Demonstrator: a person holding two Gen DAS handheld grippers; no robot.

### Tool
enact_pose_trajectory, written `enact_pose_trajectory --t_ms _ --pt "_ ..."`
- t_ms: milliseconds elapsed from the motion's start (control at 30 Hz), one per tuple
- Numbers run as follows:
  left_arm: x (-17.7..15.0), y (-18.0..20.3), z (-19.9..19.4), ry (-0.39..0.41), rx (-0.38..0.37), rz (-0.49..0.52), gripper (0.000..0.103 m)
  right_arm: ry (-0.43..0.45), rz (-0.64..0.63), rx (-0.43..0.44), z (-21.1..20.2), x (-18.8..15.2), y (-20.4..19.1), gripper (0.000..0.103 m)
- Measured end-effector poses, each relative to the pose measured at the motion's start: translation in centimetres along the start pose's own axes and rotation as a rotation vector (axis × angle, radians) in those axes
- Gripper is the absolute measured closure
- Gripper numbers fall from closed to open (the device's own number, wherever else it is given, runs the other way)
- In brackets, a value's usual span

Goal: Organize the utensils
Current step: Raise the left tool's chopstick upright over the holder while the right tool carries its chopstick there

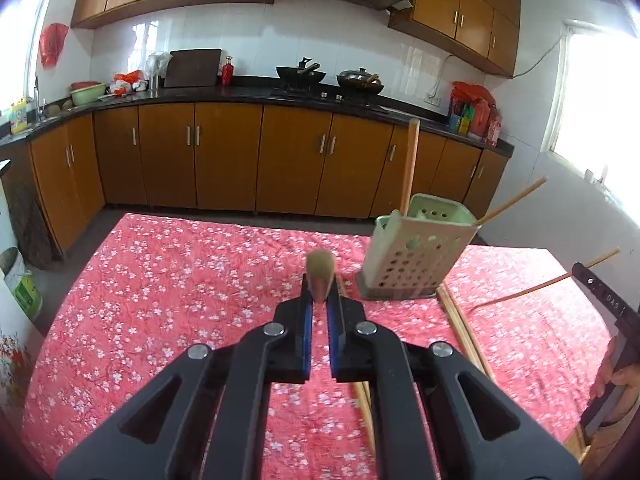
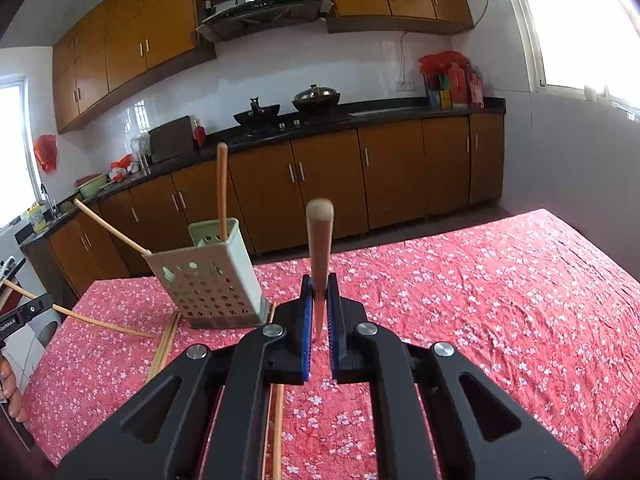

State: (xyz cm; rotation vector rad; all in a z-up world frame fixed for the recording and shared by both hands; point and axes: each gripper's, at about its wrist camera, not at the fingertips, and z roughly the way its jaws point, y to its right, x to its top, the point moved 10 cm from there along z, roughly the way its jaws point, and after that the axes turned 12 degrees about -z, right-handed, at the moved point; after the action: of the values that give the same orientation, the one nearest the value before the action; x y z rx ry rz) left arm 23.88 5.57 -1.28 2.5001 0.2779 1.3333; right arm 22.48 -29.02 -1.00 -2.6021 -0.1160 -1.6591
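Observation:
A pale green perforated utensil holder (image 1: pixel 416 256) stands on the red floral tablecloth (image 1: pixel 160 280), with one thick wooden stick and a thin chopstick standing in it. My left gripper (image 1: pixel 320 294) is shut on a wooden chopstick (image 1: pixel 320 270) that points forward, left of the holder. My right gripper (image 2: pixel 319 294) is shut on another wooden chopstick (image 2: pixel 319 240) that points up and forward, right of the holder (image 2: pixel 208 272). Loose chopsticks (image 1: pixel 460 320) lie on the cloth by the holder's base; they also show in the right wrist view (image 2: pixel 166 344).
The table's far edge faces brown kitchen cabinets (image 1: pixel 224 160) under a black counter with two woks (image 1: pixel 300 74). The other gripper shows at each view's edge, at the right (image 1: pixel 600 296) and at the left (image 2: pixel 24 312).

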Motion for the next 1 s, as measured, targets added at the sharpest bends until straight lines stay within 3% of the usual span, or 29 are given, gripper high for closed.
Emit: enact_pose_trajectory --t_ms 233,367,567,833,1000 --pt "2.7 5.1 -3.2 -0.014 -0.155 0.041 0.096 0.093 0.044 0.141 -2.6 5.6 -1.9 0.096" --pt "5.0 8.3 -5.3 0.034 -0.208 0.083 0.096 0.152 0.083 0.235 -3.6 9.0 -2.9 0.096" --pt "9.2 12.0 -5.1 0.133 -0.199 0.109 0.096 0.224 0.055 0.226 -2.8 12.9 -4.6 0.096" --pt "9.0 13.9 2.5 -0.02 -0.124 0.167 0.096 0.119 -0.001 0.195 2.4 12.7 -6.6 0.096" --pt "8.5 14.5 5.6 -0.064 -0.101 0.187 0.095 0.054 -0.015 0.192 4.7 11.8 -7.3 0.096"
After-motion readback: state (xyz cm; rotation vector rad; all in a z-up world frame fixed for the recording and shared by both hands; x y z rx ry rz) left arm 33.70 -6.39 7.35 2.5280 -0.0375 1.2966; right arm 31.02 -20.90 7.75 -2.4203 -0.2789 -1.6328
